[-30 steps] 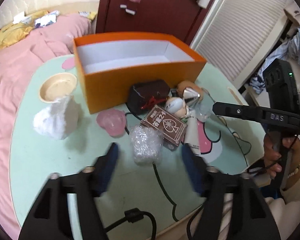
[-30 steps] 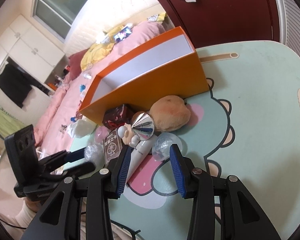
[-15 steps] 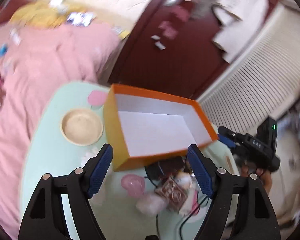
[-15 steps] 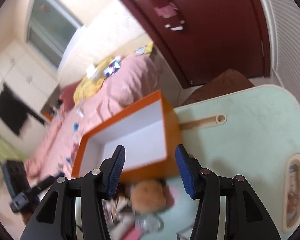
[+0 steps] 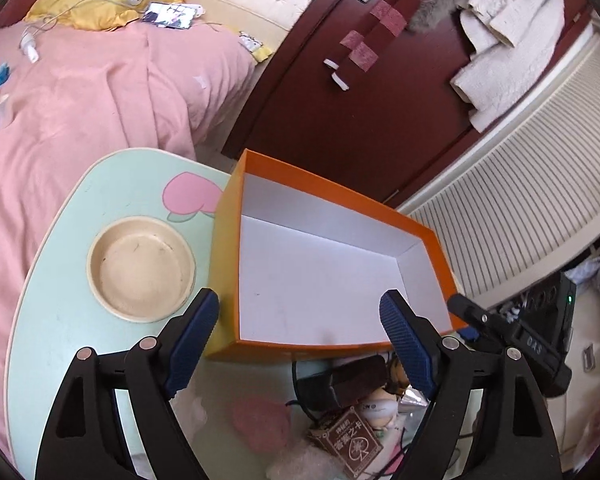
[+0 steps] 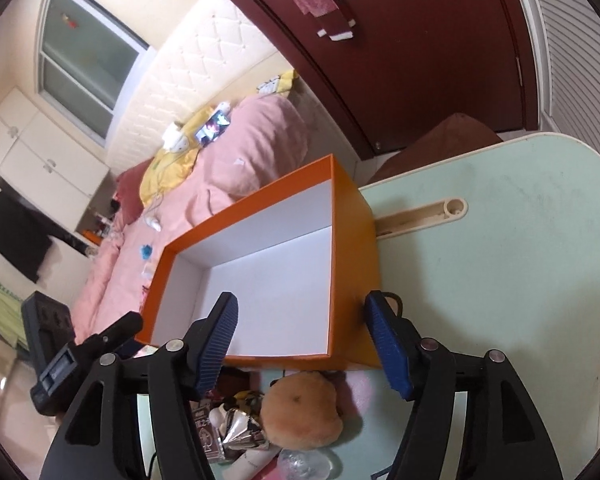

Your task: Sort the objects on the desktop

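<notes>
1. Left wrist view: the left gripper (image 5: 300, 322) hangs over the near edge of an orange box (image 5: 432, 240), its blue fingers (image 5: 190, 336) apart and opening wider, with nothing between them but the box's white floor below.
2. The box stands open and empty on a pale green table (image 5: 52, 280), with a beige bowl (image 5: 140, 270) just beside its left wall.
3. On the near side of the box lies a heap of small things: a dark pouch (image 5: 352, 380), a brown card box (image 5: 350, 446), a pink heart-shaped piece (image 5: 260, 420) and a wad of clear plastic wrap (image 5: 304, 464).
4. The right gripper (image 5: 512, 340) shows at the right edge of this view, near the box's right corner.
5. Right wrist view: the right gripper (image 6: 302, 342) hangs over the box's near right corner, its jaws apart and widening, nothing held.
6. Below it, near the box wall, sit a tan plush toy (image 6: 300, 408), a silver foil cone (image 6: 240, 428) and a clear plastic ball (image 6: 306, 462).
7. The left gripper (image 6: 100, 340) reaches in from the left edge there, near the box's near left corner.
8. A pink bed (image 5: 80, 100) and a dark red door (image 5: 360, 92) stand behind the table.
</notes>
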